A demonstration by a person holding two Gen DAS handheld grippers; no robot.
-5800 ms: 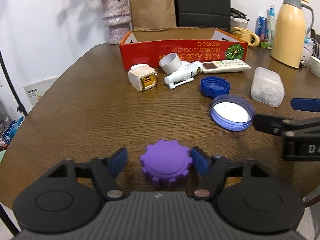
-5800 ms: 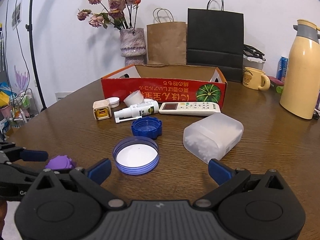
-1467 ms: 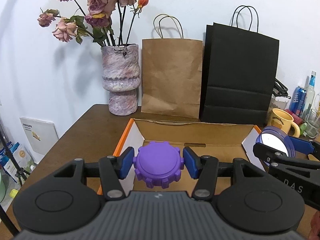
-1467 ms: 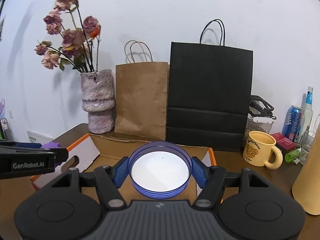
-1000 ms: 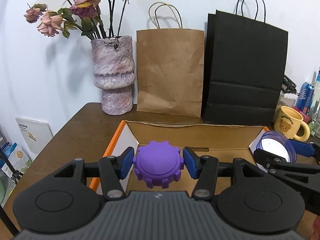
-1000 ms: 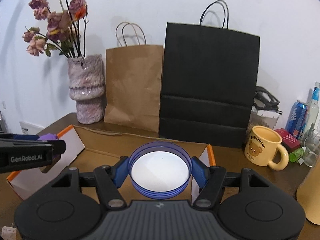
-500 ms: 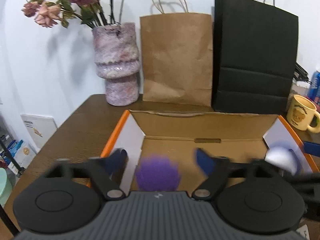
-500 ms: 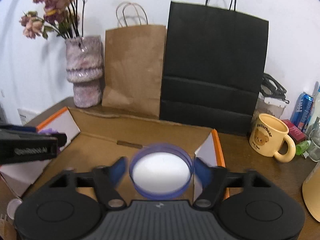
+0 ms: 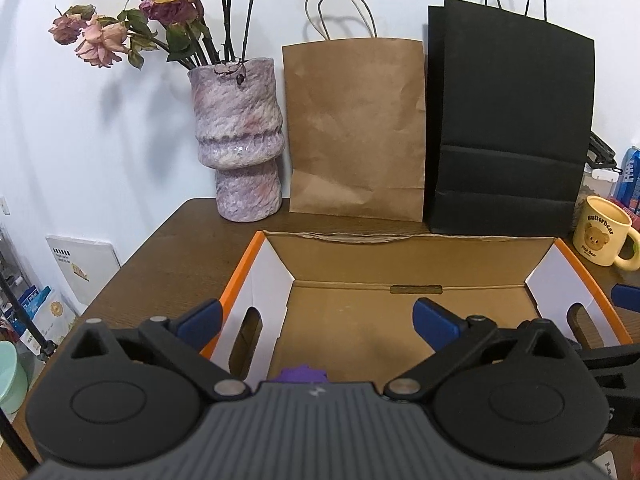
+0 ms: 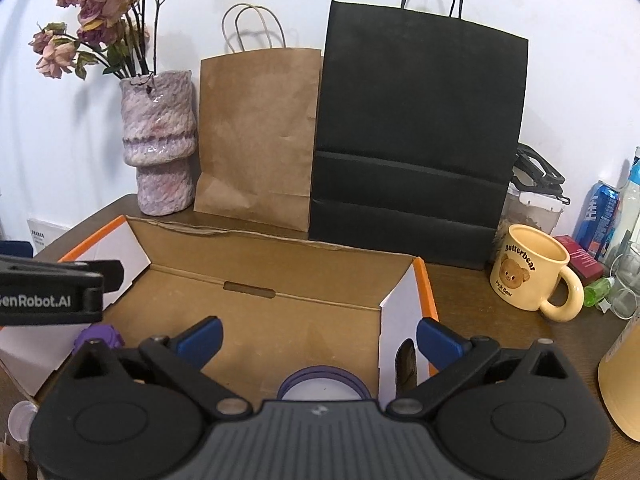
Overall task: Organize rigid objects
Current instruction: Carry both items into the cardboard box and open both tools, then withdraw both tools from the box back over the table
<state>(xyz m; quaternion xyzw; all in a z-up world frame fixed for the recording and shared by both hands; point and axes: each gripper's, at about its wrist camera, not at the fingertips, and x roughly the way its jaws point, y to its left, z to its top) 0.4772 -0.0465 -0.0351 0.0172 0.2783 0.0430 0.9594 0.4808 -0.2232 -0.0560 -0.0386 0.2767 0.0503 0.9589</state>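
Note:
An open cardboard box [image 9: 400, 258] with orange edges lies under both grippers. My left gripper [image 9: 318, 316] hovers over its left half, jaws opening, nothing between them. The purple toothed cap [image 9: 302, 374] lies on the box floor below, mostly hidden by the gripper body. My right gripper [image 10: 319, 338] hovers over the right half of the box [image 10: 280, 264], jaws also opening and empty. The blue-rimmed round lid [image 10: 324, 380] lies on the floor beneath it, half hidden. The purple cap [image 10: 100, 336] shows at the left, under one of the left gripper's fingers [image 10: 60, 276].
Behind the box stand a mottled vase [image 9: 240, 140] with dried roses, a brown paper bag [image 9: 356, 128] and a black paper bag [image 9: 508, 120]. A yellow bear mug [image 10: 528, 268], cans and bottles crowd the right. A tan flask [image 10: 624, 384] is at the right edge.
Both grippers opened wide. The purple cap dropped out of the left one and the blue lid out of the right one, down onto the box floor.

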